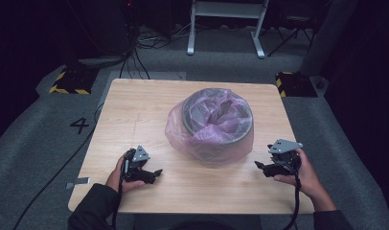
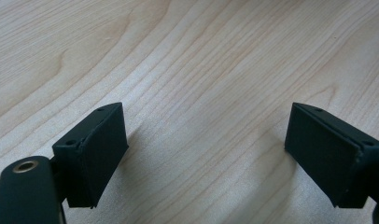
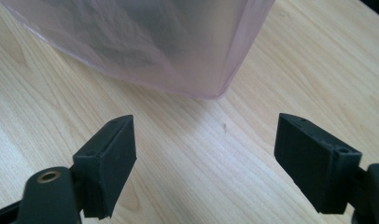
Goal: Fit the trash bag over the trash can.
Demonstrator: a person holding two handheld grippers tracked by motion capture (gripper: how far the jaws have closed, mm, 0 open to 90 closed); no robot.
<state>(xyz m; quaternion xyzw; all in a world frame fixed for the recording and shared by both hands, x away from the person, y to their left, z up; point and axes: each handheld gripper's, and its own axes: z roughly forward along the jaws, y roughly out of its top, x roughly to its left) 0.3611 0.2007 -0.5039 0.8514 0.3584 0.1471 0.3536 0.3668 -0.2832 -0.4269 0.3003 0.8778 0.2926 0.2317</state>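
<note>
Person wears dark long sleeves (image 1: 94,203), bare hands. Left gripper (image 1: 154,174) and right gripper (image 1: 260,166): black bodies, each topped with a grey 3-cornered plate, black cable trailing back. 2 flat rectangular black jaws each, small screw holes, 1 brass-ringed hole (image 2: 25,165).

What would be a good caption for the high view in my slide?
Two hand-held grippers, left and right, rest open on a wooden table beside a bin lined with a pink bag.

table (image 1: 135,110): pale matt wood grain | bin liner (image 1: 180,127): thin glossy pink plastic | tongs (image 2: 206,158): matt black
</note>
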